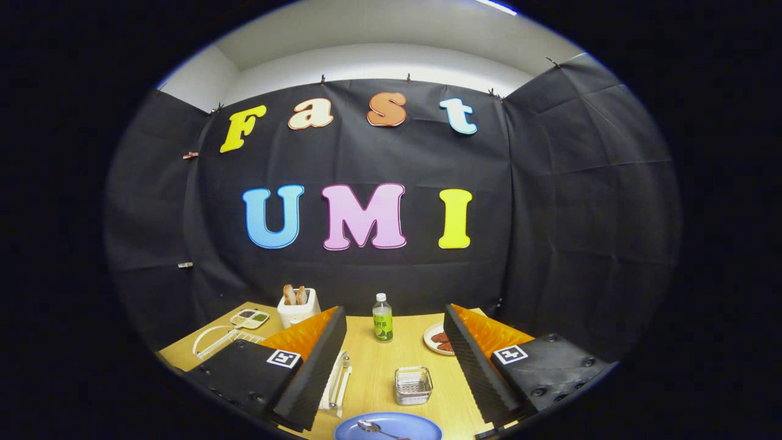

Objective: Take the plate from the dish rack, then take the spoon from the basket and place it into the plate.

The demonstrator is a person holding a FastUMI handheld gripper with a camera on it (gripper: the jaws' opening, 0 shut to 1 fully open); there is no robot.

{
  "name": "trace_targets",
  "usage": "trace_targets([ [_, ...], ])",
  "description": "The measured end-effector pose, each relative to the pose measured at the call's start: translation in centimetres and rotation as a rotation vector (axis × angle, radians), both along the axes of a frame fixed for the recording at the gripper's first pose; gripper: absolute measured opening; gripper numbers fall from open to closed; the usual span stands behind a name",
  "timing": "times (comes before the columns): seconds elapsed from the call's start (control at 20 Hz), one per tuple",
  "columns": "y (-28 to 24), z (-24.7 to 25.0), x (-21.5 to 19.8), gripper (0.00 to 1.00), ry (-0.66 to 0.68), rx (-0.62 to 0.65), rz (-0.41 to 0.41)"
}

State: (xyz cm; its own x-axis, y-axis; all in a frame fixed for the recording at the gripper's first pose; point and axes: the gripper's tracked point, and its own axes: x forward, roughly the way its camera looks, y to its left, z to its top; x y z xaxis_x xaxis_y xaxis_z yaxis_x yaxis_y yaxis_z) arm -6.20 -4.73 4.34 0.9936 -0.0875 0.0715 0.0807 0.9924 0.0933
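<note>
- Spoon [380,429] lies in the blue plate [421,426], which sits on the wooden table [372,373] between the two fingers and nearest the camera; judged from this, the task looks done.
- Gripper [394,365] has its fingers spread wide, pinching nothing.
- Wire basket [413,385] stands just beyond the plate, with nothing visible inside.
- Dish rack [337,382] shows partly behind the left finger.
- Handling: the spoon is likely light, stiff and slippery, best taken across its thin handle; the plate probably rigid, breakable, gripped at its rim.
</note>
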Motion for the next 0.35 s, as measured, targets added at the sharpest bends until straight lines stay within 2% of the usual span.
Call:
trace_targets([
  [0.35,-0.16,-0.53,-1.25,0.98,0.007,0.023,-0.052],
])
